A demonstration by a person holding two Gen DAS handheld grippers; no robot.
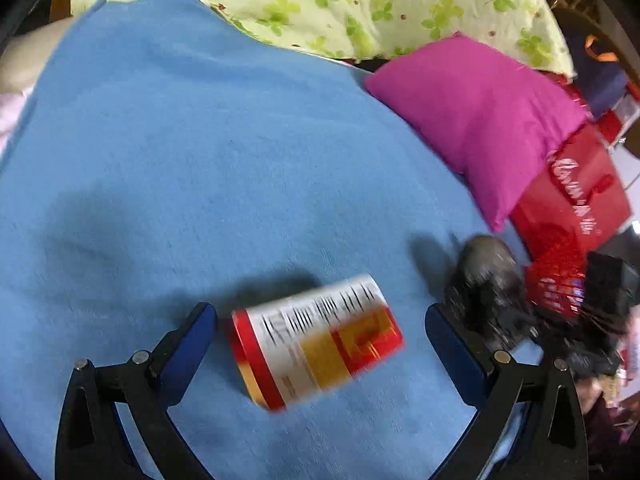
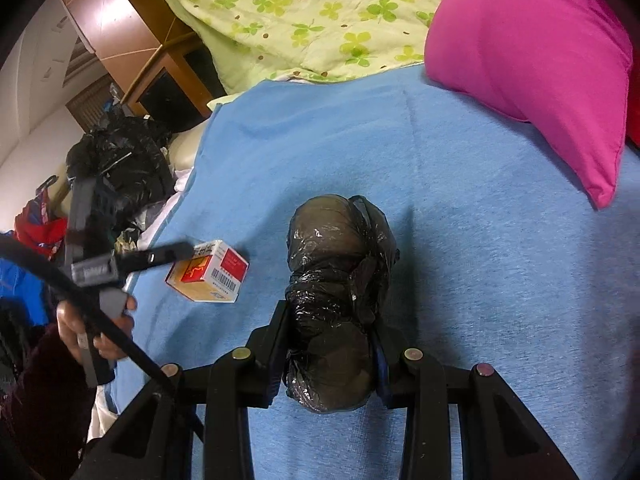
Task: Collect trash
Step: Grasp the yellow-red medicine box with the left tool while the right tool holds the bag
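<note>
Right claw [image 2: 326,344] is clamping down on the crumpled black plastic bag bundle [image 2: 340,280], blue-padded fingers [image 2: 276,344] pressing on both sides of its lower half. Bundle is sticking out forward past the fingertips, over the light blue fleece blanket [image 2: 480,280] covering the bed. Can't tell whether its underside is touching the blanket.

Left claw [image 1: 320,344] is sitting spread wide apart, nothing gripped. Small red, white and yellow cardboard box [image 1: 316,340] with a barcode is lying on its side on the blanket between the two blue fingers [image 1: 192,344], gaps showing on both sides, no contact. Left wrist view is smearing, so box print is unreadable.

From the right wrist view, that same box [image 2: 208,276] is lying left of the bundle, near it but apart, with the left claw [image 2: 172,250] over it and a person's hand [image 2: 96,328] in a dark sleeve holding the handle.

From the left wrist view, the bundle [image 1: 484,276] is showing just beyond the right-hand finger, blurred.

Magenta fabric pillow [image 1: 480,120] is lying at the blanket's far right edge. Pale green quilt with clover print [image 1: 360,4] is lying bunched behind it. Red paper bag with white script [image 1: 576,200] is sitting beside the pillow. Large black plastic trash bag [image 2: 120,168] is sitting off the blanket's left edge.
</note>
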